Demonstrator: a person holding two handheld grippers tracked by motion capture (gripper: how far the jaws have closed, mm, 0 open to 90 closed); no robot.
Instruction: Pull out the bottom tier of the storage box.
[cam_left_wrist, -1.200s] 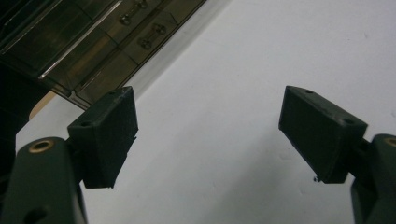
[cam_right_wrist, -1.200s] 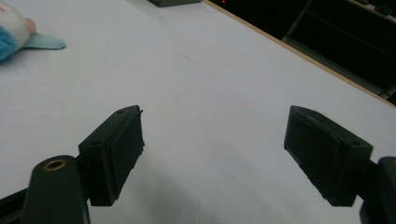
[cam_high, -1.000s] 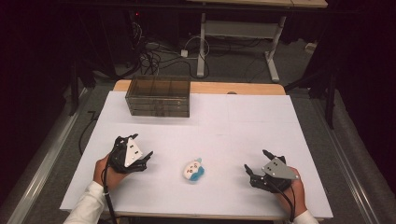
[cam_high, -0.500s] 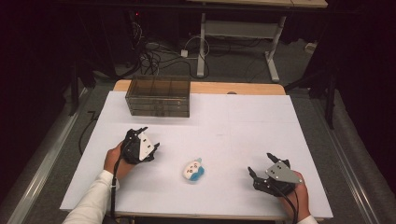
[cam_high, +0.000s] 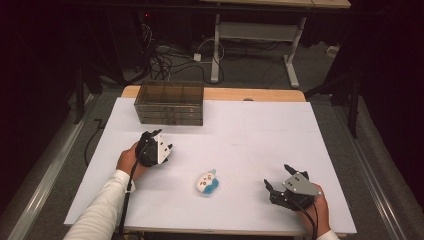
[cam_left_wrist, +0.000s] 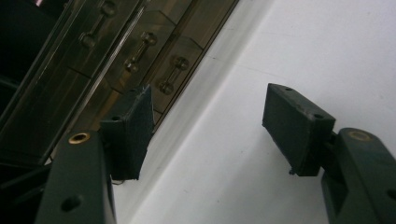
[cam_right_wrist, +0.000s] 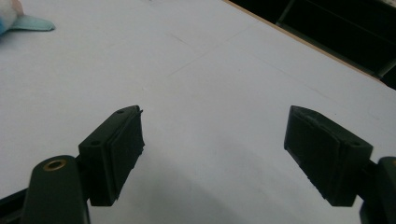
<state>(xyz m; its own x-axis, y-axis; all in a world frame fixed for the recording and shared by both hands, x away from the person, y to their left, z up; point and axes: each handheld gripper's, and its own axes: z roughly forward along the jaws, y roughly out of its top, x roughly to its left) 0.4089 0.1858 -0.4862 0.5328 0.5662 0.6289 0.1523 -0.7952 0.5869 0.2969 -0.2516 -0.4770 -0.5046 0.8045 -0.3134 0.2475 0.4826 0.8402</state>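
Since a second ago our left gripper (cam_high: 159, 148) has travelled up the table from its near-left corner toward the drawer box (cam_high: 170, 103), and its jaws have just been closing a little — they stand apart with only bare tabletop between them. In the left gripper view the pads (cam_left_wrist: 135, 126) point at the box's smoky front, where small knobbed handles (cam_left_wrist: 173, 72) sit just past the left pad, not touching it. Our right gripper (cam_high: 282, 179) rests where it was, low at the near-right of the white table (cam_high: 260, 130), jaws spread wide around nothing. Between our two hands, closer to the near edge, lies the small plush toy (cam_high: 206, 182) — white with blue trim — well apart from both grippers; its blue tip (cam_right_wrist: 28, 22) peeks into the right gripper view's top-left corner.
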